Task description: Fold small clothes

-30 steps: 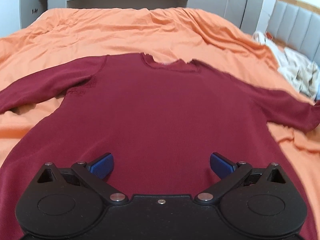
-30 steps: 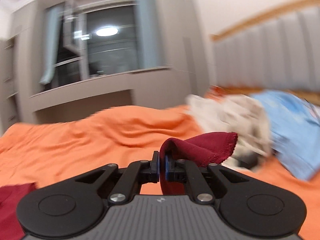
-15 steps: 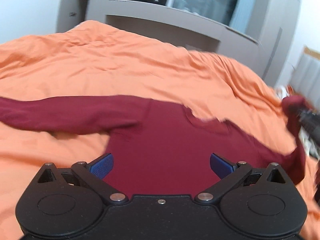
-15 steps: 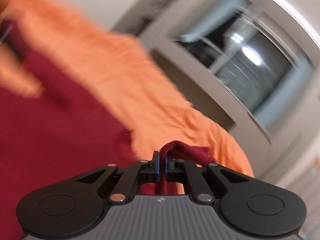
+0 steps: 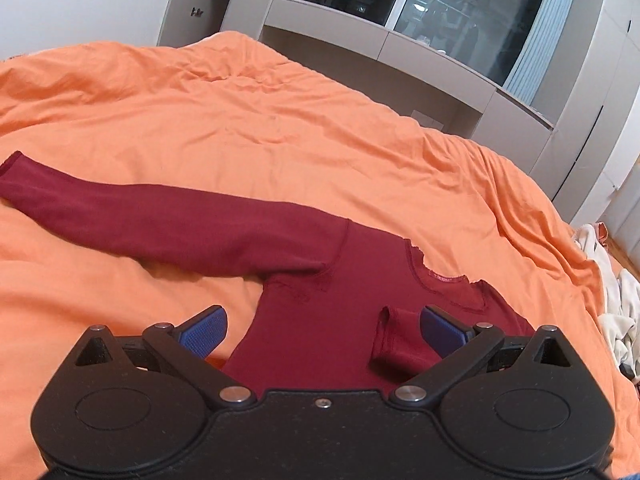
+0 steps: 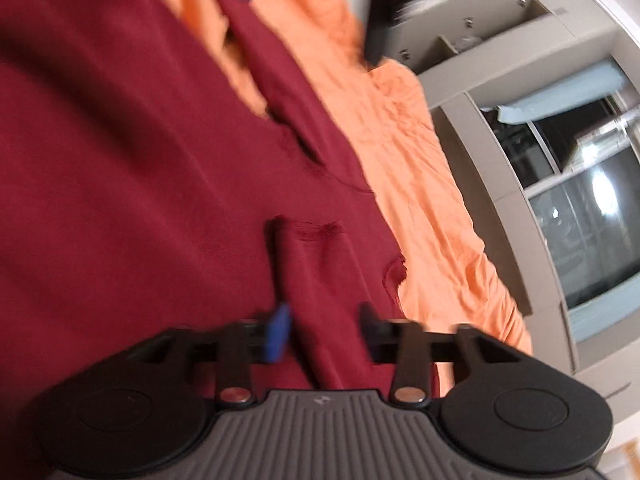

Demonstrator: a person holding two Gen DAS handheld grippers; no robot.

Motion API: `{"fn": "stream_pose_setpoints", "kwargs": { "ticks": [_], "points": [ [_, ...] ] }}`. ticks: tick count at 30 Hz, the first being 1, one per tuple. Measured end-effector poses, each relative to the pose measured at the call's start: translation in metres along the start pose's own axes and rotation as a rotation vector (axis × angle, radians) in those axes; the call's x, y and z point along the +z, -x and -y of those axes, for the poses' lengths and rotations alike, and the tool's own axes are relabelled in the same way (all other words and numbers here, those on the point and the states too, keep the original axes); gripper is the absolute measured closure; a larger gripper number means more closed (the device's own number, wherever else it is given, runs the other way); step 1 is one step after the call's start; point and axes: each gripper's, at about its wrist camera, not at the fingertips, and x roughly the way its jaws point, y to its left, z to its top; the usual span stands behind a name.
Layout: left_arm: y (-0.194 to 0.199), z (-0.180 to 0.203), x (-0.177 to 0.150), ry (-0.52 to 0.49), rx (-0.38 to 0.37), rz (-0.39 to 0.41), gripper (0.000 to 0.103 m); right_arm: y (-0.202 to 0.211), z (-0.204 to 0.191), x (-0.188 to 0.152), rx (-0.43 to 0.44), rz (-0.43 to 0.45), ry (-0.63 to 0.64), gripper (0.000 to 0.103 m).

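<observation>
Over the rumpled orange-covered bed (image 5: 280, 128), the left gripper (image 5: 322, 322) hovered with jaws wide, angled down at the dark red long-sleeved knit top (image 5: 312, 320) spread there; the tilted right gripper (image 6: 322, 330) was opening, the folded-in sleeve (image 6: 316, 288) lying loose between its jaws.

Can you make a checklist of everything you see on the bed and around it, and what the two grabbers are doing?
Surface: wrinkled orange bedspread.
Job's things: dark red long-sleeved knit shirt lying flat; one sleeve stretched out, the other sleeve's cuff folded onto the body.
Clutter: crumpled cream cloth pile at the bed's edge.
Grippers: left gripper open above the shirt; right gripper opening, sleeve between its jaws.
Cables: nothing seen.
Surroundings: grey cabinets, dark window.
</observation>
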Motion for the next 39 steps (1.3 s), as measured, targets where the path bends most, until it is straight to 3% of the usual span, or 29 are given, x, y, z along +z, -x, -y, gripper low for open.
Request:
{"fn": "stream_pose_setpoints", "kwargs": {
  "ticks": [2, 8, 15, 18, 23, 28, 34, 37, 39],
  "points": [
    [-0.003, 0.000, -0.001, -0.005, 0.003, -0.009, 0.001, 0.019, 0.012, -0.010, 0.008, 0.011, -0.055, 0.027],
    [-0.020, 0.004, -0.008, -0.034, -0.013, -0.056, 0.001, 0.074, 0.043, -0.059, -0.073, -0.017, -0.211, 0.001],
    [-0.062, 0.024, -0.028, -0.163, -0.032, -0.106, 0.001, 0.081, 0.069, -0.132, -0.242, -0.200, -0.445, 0.000],
    [-0.081, 0.026, -0.036, -0.188, -0.004, -0.157, 0.001, 0.067, 0.083, -0.162, -0.237, -0.274, -0.604, 0.000],
    [-0.103, 0.024, -0.042, -0.193, 0.033, -0.238, 0.001, 0.044, 0.095, -0.186, -0.250, -0.333, -0.723, 0.000],
    [-0.112, 0.034, -0.049, -0.268, 0.078, -0.276, 0.000, 0.043, 0.096, -0.192, -0.293, -0.304, -0.782, 0.000],
    [-0.114, 0.041, -0.054, -0.329, 0.115, -0.292, 0.000, 0.037, 0.097, -0.188, -0.301, -0.285, -0.761, 0.000],
    [-0.109, 0.037, -0.052, -0.300, 0.088, -0.262, 0.000, 0.033, 0.101, -0.192, -0.314, -0.298, -0.783, 0.000],
    [-0.104, 0.031, -0.050, -0.248, 0.019, -0.224, 0.000, 0.033, 0.106, -0.196, -0.322, -0.301, -0.818, 0.000]
  ]
}}
